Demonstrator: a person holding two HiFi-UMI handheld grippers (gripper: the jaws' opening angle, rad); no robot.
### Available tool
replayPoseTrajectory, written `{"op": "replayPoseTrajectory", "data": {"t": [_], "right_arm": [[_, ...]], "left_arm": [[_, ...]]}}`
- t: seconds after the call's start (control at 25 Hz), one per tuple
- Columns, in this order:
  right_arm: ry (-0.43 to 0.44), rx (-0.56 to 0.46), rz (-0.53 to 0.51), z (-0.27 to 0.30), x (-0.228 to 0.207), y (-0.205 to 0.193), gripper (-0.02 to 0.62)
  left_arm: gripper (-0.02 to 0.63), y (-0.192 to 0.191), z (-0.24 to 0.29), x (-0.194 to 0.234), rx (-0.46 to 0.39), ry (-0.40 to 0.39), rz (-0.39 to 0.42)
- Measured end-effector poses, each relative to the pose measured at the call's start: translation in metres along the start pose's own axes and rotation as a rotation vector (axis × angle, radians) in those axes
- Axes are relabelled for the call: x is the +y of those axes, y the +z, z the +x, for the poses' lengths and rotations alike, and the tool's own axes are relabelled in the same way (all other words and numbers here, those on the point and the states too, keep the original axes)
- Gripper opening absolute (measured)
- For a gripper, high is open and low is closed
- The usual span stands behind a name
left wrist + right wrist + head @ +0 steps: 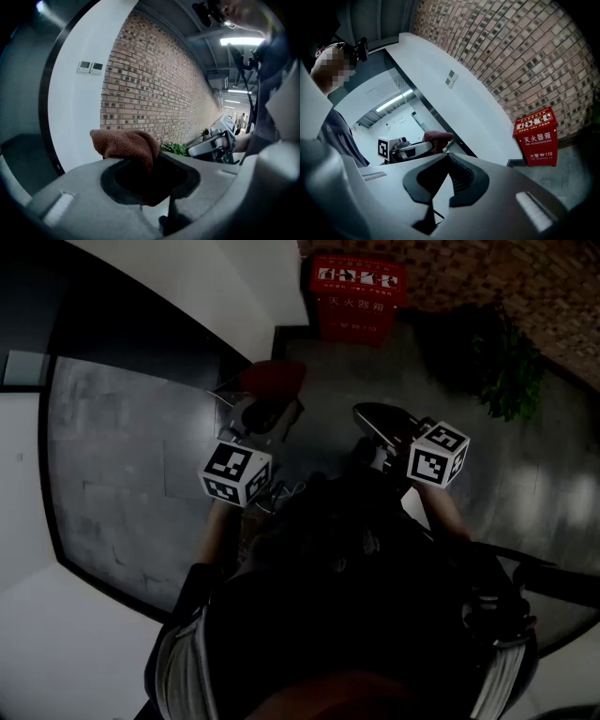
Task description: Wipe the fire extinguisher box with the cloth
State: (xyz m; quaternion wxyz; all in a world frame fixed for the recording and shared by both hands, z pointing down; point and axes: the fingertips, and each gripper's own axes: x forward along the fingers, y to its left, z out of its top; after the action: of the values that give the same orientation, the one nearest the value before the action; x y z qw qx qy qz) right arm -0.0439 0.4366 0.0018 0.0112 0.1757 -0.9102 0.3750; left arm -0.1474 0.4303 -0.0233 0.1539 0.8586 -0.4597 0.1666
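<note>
- A dark grey tiled floor (122,474) fills the head view, bordered by a curved white wall (187,277) on the left and a reddish-brown brick wall (525,287) at the upper right.
- A red rectangular fire extinguisher box with white lettering (356,296) stands on the floor against the foot of the brick wall, well apart from both grippers. The right gripper view shows it upright at the right (536,138).
- A green leafy plant (511,371) stands to the right of the box, near the brick wall.
- Two small white wall panels (90,67) sit side by side on the white wall.
- The person stands looking down, with both forearms held out in front of a dark torso.
- The left gripper (258,413) points forward toward the box. Its jaws are closed on a folded reddish-brown terry cloth (124,143), which bulges above them.
- The right gripper (380,423) is level with the left one and just beside it. Its jaws (440,180) stand slightly apart, with only the wall visible between them.
</note>
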Motion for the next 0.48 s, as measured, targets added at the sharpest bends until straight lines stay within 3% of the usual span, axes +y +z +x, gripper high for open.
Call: {"op": "replayPoseTrajectory", "data": {"t": [0.2,0.48], "right_arm": [[0.052,0.027,0.007,-0.027,-0.046,0.041,0.000],[0.087,0.017,-0.028,-0.033,-0.079,0.092,0.000]], "left_arm": [[0.100,0.034,0.063,-0.016,0.011,0.036,0.033],[0.100,0.050,0.116,-0.008,0.036,0.060,0.045]]}}
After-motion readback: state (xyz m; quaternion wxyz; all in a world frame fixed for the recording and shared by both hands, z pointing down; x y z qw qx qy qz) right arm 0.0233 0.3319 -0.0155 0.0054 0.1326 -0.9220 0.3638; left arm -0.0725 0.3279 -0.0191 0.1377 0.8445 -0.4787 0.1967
